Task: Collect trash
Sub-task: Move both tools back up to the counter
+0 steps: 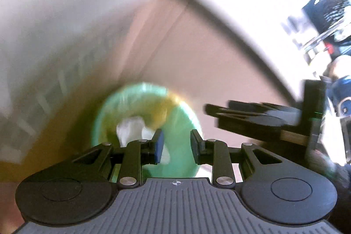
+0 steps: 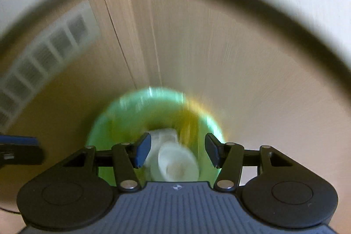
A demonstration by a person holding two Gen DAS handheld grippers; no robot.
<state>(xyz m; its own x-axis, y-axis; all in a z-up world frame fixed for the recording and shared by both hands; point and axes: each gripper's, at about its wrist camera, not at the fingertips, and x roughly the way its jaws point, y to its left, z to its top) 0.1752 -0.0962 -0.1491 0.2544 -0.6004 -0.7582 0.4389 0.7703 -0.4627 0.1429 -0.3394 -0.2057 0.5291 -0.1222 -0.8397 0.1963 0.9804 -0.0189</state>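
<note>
We held both grippers, left [image 1: 176,145] and right [image 2: 178,151], spread and empty above the green bin [image 2: 153,137] (white trash [image 2: 173,159] lay inside). Motion blur risked misjudging the rim, tipping the bin.

Both grippers point steeply downward. The left gripper [image 1: 174,145] has its jaws parted with nothing between the pads. The right gripper [image 2: 178,150], just beside it, also stands parted and empty.
</note>
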